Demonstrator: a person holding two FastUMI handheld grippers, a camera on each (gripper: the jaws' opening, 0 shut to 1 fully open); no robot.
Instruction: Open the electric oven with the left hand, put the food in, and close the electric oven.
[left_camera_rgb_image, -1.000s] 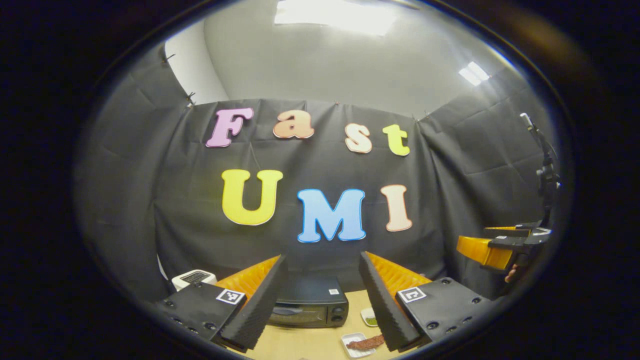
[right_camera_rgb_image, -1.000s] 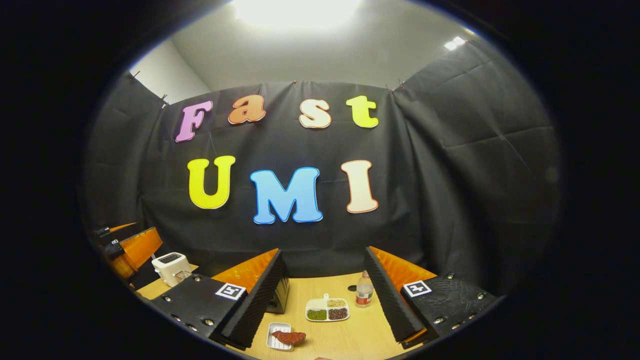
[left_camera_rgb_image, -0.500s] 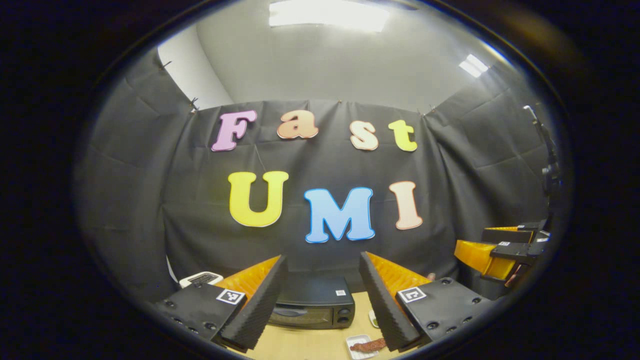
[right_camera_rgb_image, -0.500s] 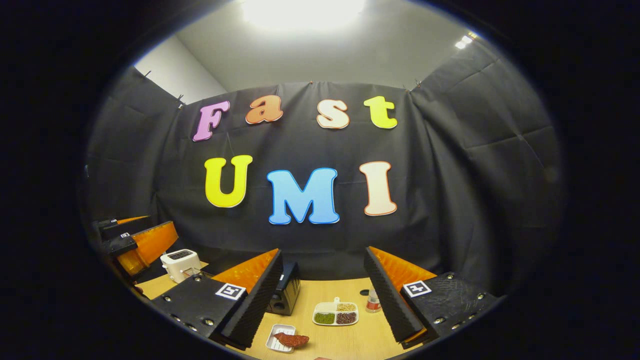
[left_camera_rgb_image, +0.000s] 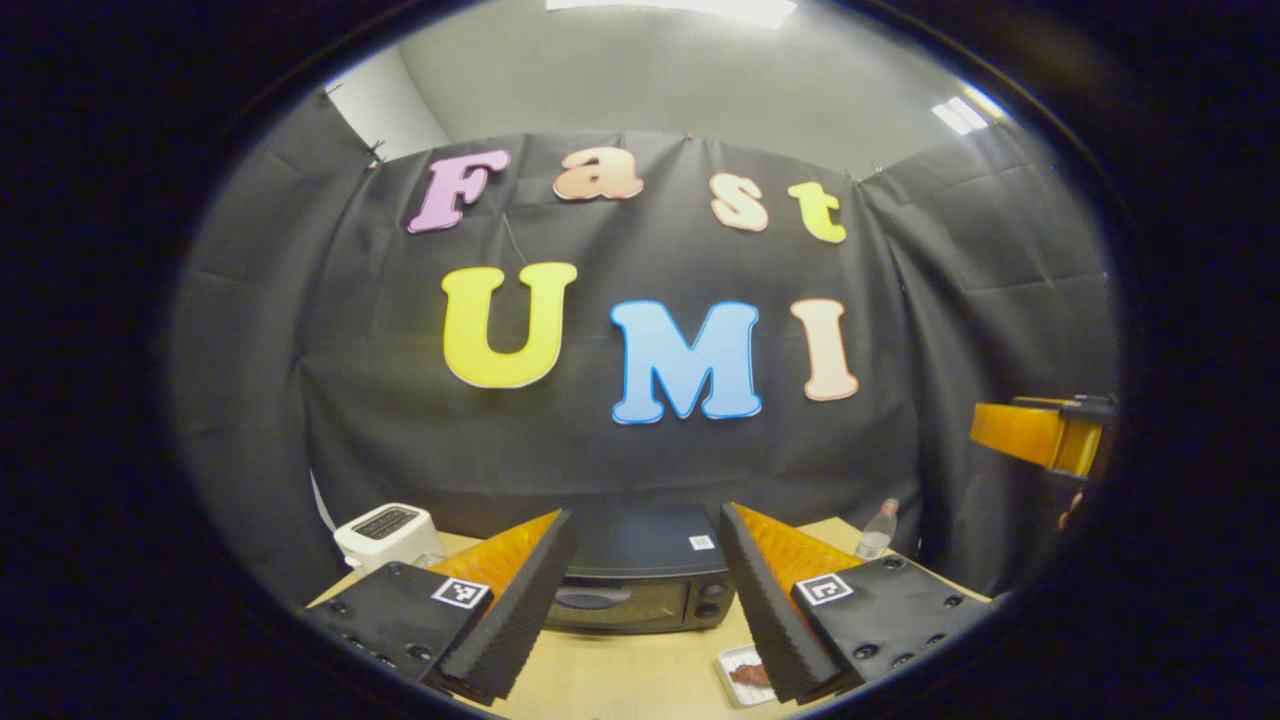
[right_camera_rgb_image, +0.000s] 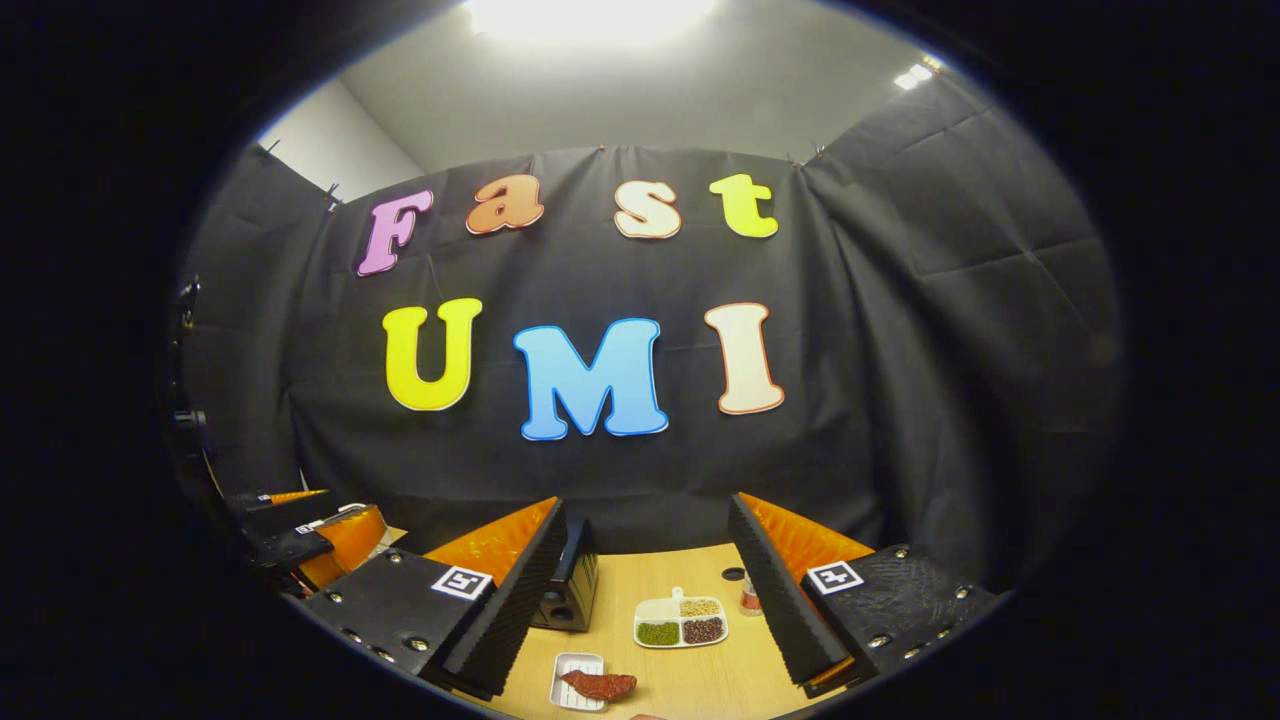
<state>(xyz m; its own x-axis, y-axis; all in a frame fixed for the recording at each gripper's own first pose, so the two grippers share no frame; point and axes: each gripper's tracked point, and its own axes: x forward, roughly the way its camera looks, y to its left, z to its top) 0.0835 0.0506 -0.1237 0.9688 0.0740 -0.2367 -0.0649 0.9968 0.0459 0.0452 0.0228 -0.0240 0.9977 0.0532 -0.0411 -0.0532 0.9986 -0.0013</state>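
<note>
We see the electric oven (left_camera_rgb_image: 640, 580) closed on the worktop (left_camera_rgb_image: 620, 680), framed between the wide, empty left tongs (left_camera_rgb_image: 645, 590). The food (right_camera_rgb_image: 598, 685) lies in a small tray (right_camera_rgb_image: 572, 670) between the right tongs (right_camera_rgb_image: 650, 600), also wide and empty. A toaster (left_camera_rgb_image: 388, 532) stands left of the oven.

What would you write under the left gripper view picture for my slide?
Open left gripper faces the closed electric oven, a white toaster to its left.

Staged recording booth, not a real kitchen: black cloth wall (right_camera_rgb_image: 900, 330) pinned around a wooden desk (right_camera_rgb_image: 700, 670), ceiling panel lights (right_camera_rgb_image: 590, 15), kitchen props: electric oven (left_camera_rgb_image: 640, 590), toaster (left_camera_rgb_image: 388, 533).
</note>
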